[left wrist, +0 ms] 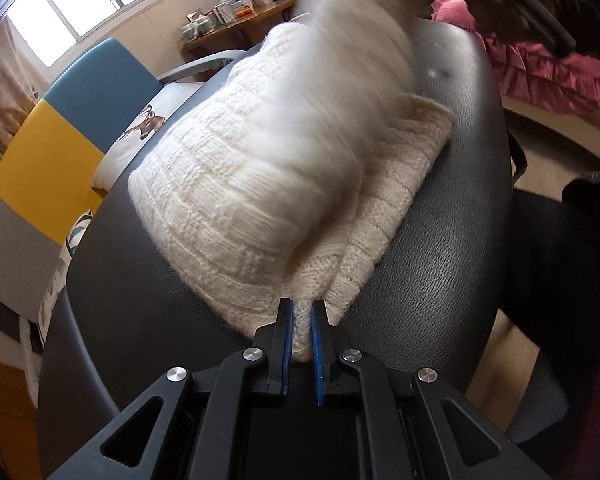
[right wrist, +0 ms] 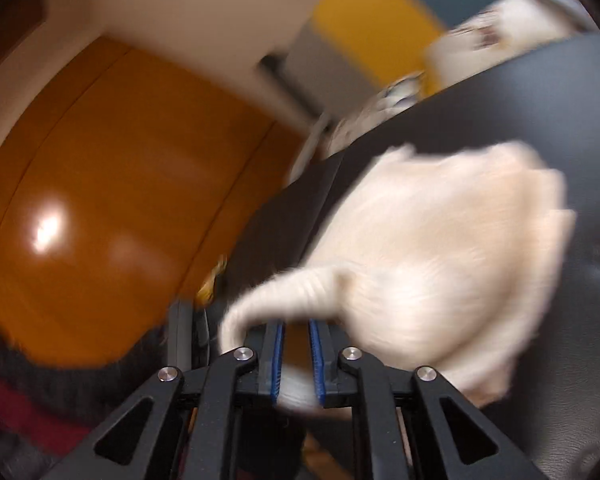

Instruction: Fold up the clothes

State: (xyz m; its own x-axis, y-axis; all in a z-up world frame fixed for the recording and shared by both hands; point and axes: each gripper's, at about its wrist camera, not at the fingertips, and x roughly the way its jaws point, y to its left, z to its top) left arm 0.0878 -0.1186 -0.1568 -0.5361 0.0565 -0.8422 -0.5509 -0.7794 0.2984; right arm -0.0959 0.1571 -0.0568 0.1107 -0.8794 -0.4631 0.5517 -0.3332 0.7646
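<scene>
A cream knit sweater (left wrist: 228,184) lies folded on a black leather surface (left wrist: 440,240). My left gripper (left wrist: 301,309) is shut on the sweater's near edge, low against the surface. A blurred part of the sweater rises toward the upper right, where a dark blurred shape (left wrist: 540,12) shows. The right wrist view is motion-blurred. There the sweater (right wrist: 440,248) hangs over the black surface (right wrist: 500,100), and my right gripper (right wrist: 296,326) stands nearly closed. Cream fabric sits between its blue pads and curls over the left finger.
A blue, yellow and grey panelled seat back (left wrist: 100,80) and a deer-print pillow (left wrist: 140,132) lie left of the surface. A cluttered wooden desk (left wrist: 236,20) stands behind. Pink fabric (left wrist: 540,68) is at the right. An orange wooden panel (right wrist: 120,200) fills the right wrist view's left side.
</scene>
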